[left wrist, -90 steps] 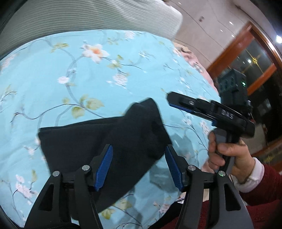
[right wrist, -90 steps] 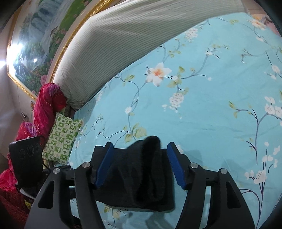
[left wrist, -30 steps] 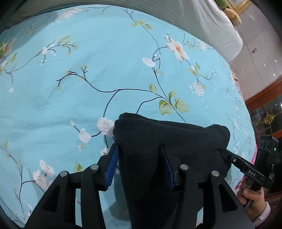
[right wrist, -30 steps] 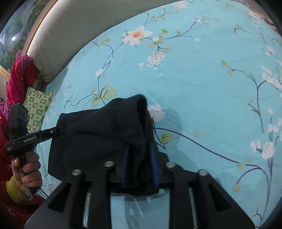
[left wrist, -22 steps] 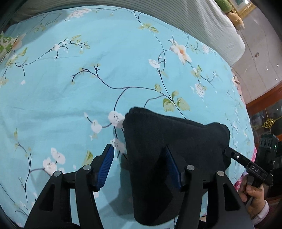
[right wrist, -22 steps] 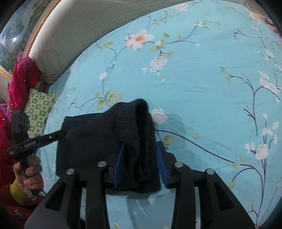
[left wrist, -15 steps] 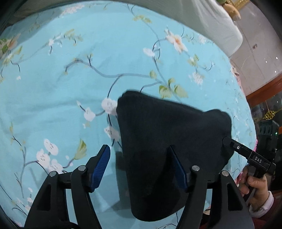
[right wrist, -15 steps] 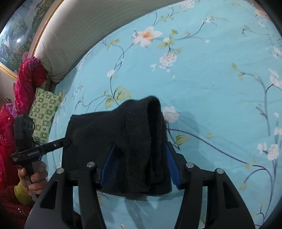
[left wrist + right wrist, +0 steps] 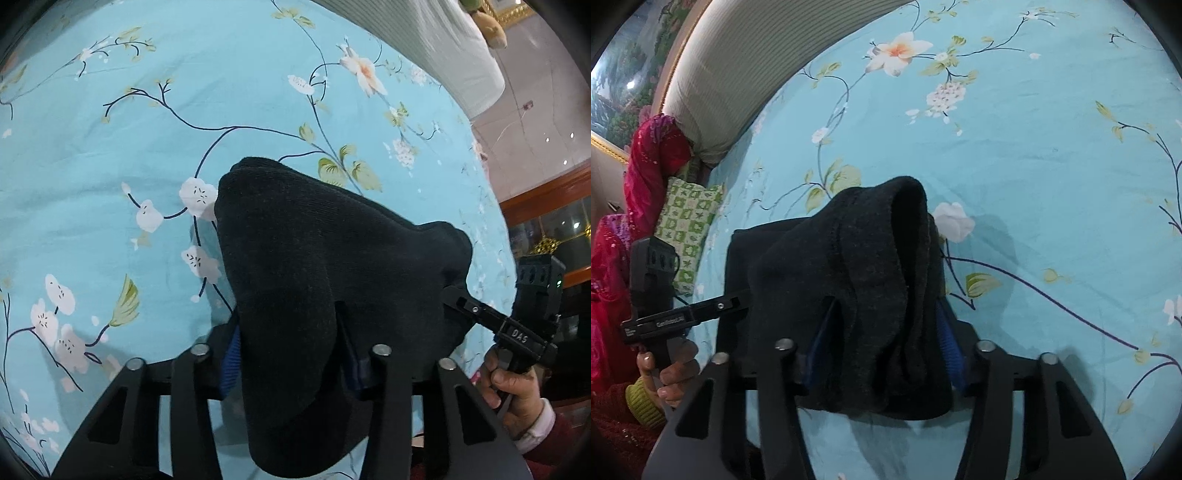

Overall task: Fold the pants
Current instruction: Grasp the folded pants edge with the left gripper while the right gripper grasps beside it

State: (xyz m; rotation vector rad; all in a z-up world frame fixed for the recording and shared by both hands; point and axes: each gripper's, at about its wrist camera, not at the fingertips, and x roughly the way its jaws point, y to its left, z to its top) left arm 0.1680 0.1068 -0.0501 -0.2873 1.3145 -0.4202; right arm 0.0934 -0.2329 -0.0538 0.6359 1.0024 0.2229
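black pants (image 9: 325,266) bunched between both hand-held grippers on floral bedsheet (image 9: 184,92).

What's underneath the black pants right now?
The black pants lie bunched on the blue floral bedsheet, which shows all around them. The sheet directly beneath is covered, so anything else there cannot be seen.

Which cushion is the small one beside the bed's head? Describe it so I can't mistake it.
Start at the long ribbed bolster along the head of the blue floral bedsheet. Below its left end, beside the red cloth, sits the small cushion: the only green-and-white checked piece.
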